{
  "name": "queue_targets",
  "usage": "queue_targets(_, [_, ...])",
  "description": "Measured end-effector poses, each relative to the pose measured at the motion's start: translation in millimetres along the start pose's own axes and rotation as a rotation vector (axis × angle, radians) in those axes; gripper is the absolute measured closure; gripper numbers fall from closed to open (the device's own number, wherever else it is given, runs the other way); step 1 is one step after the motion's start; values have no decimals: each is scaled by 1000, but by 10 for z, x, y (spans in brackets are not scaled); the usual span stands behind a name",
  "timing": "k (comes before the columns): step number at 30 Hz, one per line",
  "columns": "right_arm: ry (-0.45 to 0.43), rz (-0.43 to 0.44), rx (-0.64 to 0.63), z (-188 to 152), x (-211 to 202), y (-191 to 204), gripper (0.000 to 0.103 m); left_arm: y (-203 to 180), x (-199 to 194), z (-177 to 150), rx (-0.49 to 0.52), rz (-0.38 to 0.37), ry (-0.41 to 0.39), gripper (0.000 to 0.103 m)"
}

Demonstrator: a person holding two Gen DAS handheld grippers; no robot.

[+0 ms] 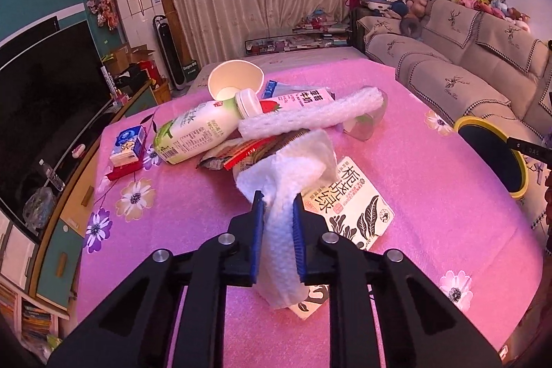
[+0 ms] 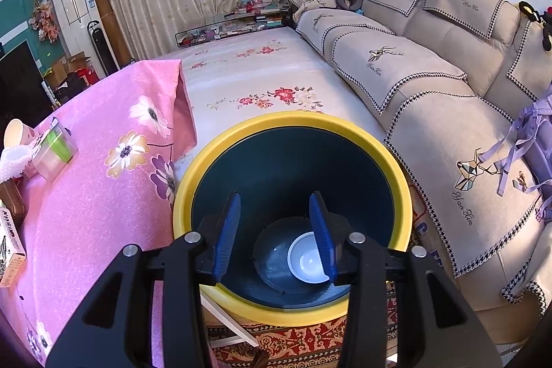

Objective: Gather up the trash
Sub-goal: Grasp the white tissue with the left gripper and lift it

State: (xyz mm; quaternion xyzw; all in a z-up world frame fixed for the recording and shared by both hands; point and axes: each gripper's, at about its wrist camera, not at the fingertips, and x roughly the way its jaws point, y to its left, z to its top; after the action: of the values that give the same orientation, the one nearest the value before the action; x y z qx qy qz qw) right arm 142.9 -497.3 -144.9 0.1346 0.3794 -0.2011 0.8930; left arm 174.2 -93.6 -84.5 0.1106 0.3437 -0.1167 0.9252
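Observation:
My left gripper (image 1: 278, 212) is shut on a crumpled white paper towel (image 1: 293, 181), held just above the pink tablecloth (image 1: 431, 195). Behind it lies a trash pile: a white-green bottle (image 1: 196, 130), a paper cup (image 1: 234, 80) on its side, a white foam sleeve (image 1: 310, 116), snack wrappers (image 1: 241, 154), a strawberry milk carton (image 1: 303, 99) and a tea box (image 1: 352, 199). My right gripper (image 2: 274, 223) is open and empty above the yellow-rimmed dark bin (image 2: 400, 181), which holds a white cup (image 2: 307, 259). The bin also shows in the left wrist view (image 1: 462, 123).
A tissue pack (image 1: 129, 143) sits at the table's left. A TV (image 1: 41, 99) stands on the left, a beige sofa (image 2: 431, 92) on the right. A clear plastic container (image 2: 55, 150) lies near the table edge. A patterned rug (image 2: 293, 344) lies under the bin.

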Motion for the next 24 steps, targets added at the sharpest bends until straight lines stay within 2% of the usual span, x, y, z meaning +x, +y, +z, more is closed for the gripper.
queue_targets(13, [-42, 21, 16, 6, -191, -72, 63, -27, -793, 482, 55, 40, -173, 89])
queue_targets(17, [-57, 18, 27, 11, -251, -135, 63, -169, -1017, 647, 87, 17, -207, 89])
queue_targets(24, [-81, 1, 49, -5, -364, -318, 63, -659, -1194, 873, 174, -80, -229, 89])
